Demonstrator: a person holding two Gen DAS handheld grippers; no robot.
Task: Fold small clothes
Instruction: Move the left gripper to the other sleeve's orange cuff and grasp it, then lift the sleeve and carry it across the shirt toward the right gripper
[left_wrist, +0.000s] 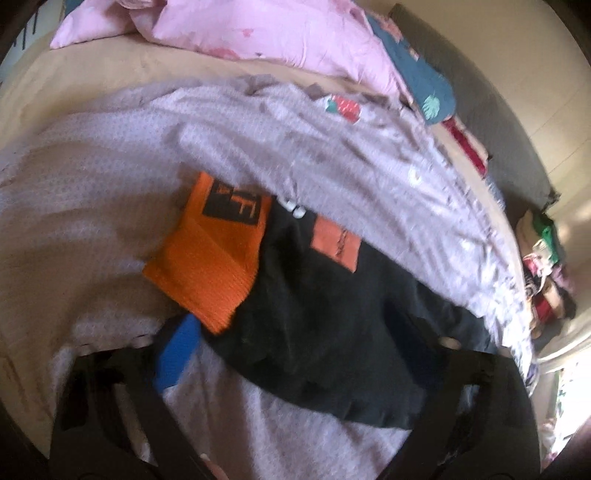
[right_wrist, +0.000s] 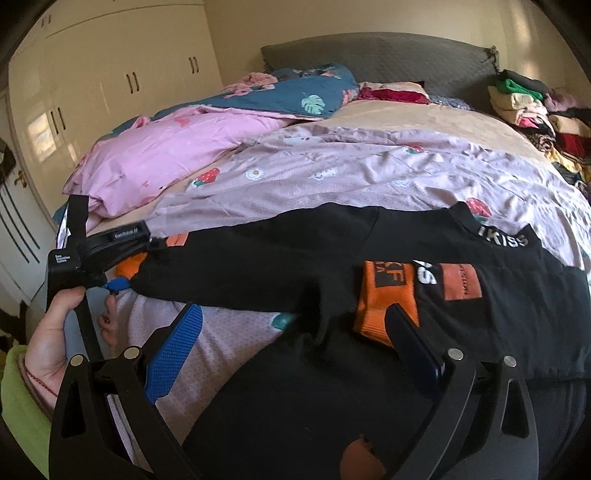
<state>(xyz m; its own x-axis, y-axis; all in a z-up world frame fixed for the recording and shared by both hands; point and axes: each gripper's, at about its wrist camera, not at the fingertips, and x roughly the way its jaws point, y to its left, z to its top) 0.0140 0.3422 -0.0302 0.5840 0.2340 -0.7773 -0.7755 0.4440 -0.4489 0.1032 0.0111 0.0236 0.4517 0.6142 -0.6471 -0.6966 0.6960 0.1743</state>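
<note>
A black top (right_wrist: 280, 266) with orange cuffs (right_wrist: 384, 295) lay spread flat on the mauve printed quilt (right_wrist: 332, 177). The right gripper (right_wrist: 295, 325) stood over its folded sleeve, jaws spread, pinching nothing. The left gripper (right_wrist: 110, 273) sat at the top's far sleeve end, its jaws spread in the blurred left wrist view.

Black top (right_wrist: 280, 266), white lettering at the collar; orange ribbed cuff (right_wrist: 384, 295) with a black block-letter patch; orange label (right_wrist: 461, 282) to its right. Mauve bedspread (right_wrist: 332, 173), small dotted weave, printed with red strawberries and white flowers. Plain pink quilt (right_wrist: 155, 155), far left. Teal quilt (right_wrist: 295, 92), pale green leaf print. Grey headboard (right_wrist: 369, 51). Cream wardrobe (right_wrist: 110, 74), dark handles. Gripper pad (right_wrist: 177, 350), blue, seemingly textured. Lime-green sleeve (right_wrist: 22, 398).
</note>
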